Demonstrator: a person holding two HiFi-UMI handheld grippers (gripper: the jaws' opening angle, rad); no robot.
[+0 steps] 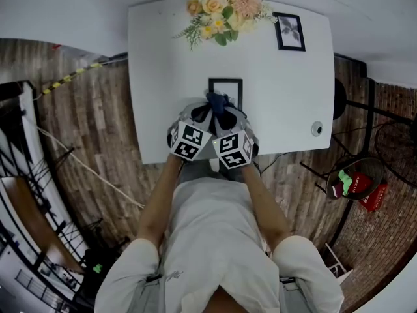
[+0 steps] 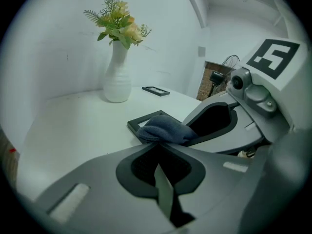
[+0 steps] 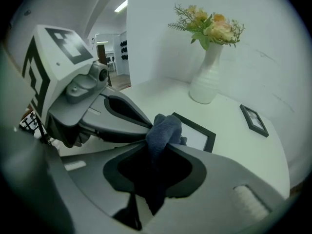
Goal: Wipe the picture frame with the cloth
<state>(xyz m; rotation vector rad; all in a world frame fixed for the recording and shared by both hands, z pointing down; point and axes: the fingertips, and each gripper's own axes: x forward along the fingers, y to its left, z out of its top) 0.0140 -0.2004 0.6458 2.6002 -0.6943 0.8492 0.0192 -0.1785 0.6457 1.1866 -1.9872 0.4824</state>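
Both forearms reach forward from the torso and converge at the near middle of the table [image 1: 163, 77], so the marker cubes sit side by side. The left gripper [image 2: 157, 143] has its jaws closed together, pinching an edge of the cloth [image 2: 163, 128] at their tips. The right gripper [image 3: 155, 147] meets it from the 3 o'clock side. Its jaws are also clamped on the cloth, a fold of which hangs down between them.

The cloth is dark blue, bunched into a soft lump, and rests over the 6 o'clock edge of the picture frame [image 1: 225, 82]. The frame lies flat at the table's centre. It is rectangular with a thin black border and a pale interior.

The tabletop is plain white. A white vase [image 2: 117, 79] with yellow and peach flowers [image 1: 225, 5] stands at 12 o'clock from the frame. A smaller black frame [image 1: 289, 31] lies flat at about 1 o'clock. A small round object [image 1: 316, 128] sits at 4 o'clock near the table's corner. Wood-plank flooring [image 1: 91, 109] flanks the table, and a white wall lies beyond.
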